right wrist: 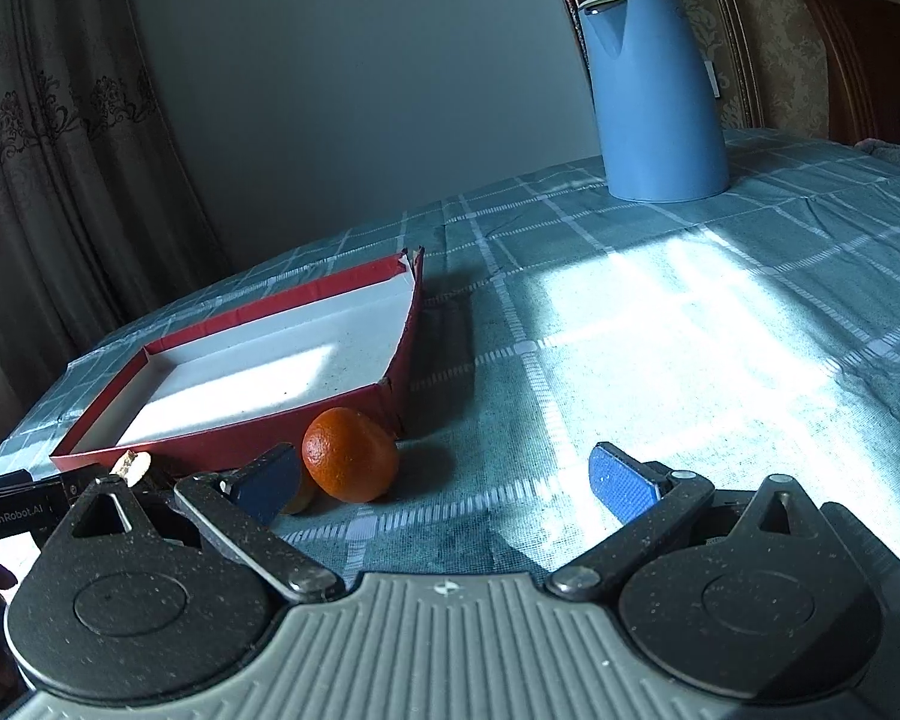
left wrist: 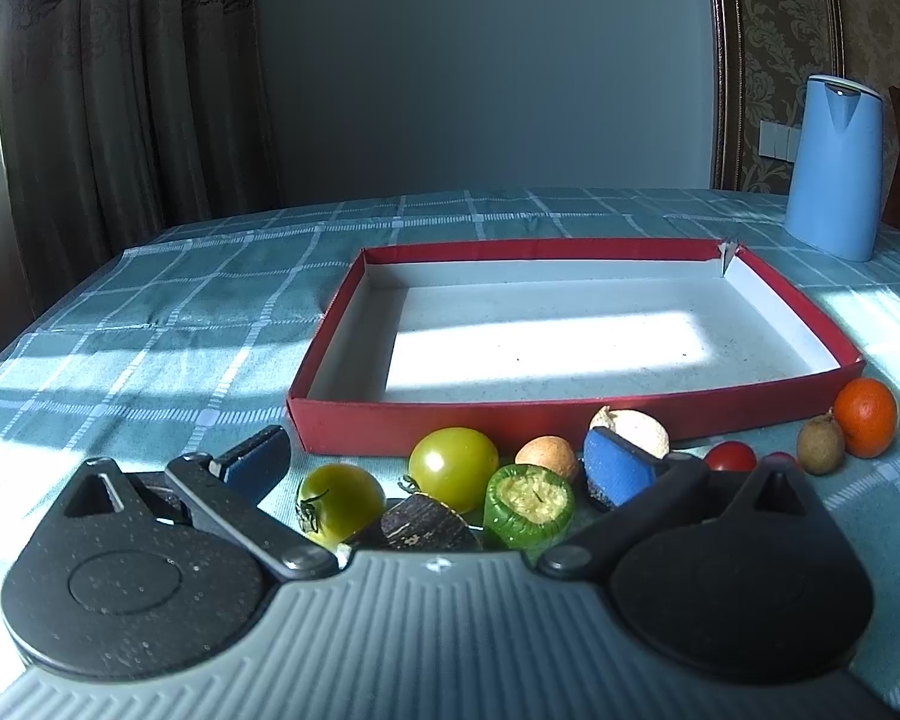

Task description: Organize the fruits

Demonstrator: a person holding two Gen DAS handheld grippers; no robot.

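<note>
A shallow red box (left wrist: 480, 423) with a white inside lies on the checked tablecloth; it also shows in the right wrist view (right wrist: 270, 438). Fruits lie in a row along its near wall: two green tomatoes (left wrist: 453, 468) (left wrist: 339, 501), a green cut piece (left wrist: 528, 507), a dark piece (left wrist: 426, 525), a tan ball (left wrist: 546, 456), a pale fruit (left wrist: 636, 429), red cherry tomatoes (left wrist: 731, 456), a kiwi (left wrist: 820, 447) and an orange (left wrist: 865, 425). My left gripper (left wrist: 435, 465) is open, low over the green fruits. My right gripper (right wrist: 444, 480) is open and empty, its left finger beside the orange (right wrist: 351, 456).
A blue kettle (left wrist: 834, 165) stands at the back right of the table, also in the right wrist view (right wrist: 654, 96). A wooden chair (right wrist: 870, 60) stands behind the table. Curtains hang at the left.
</note>
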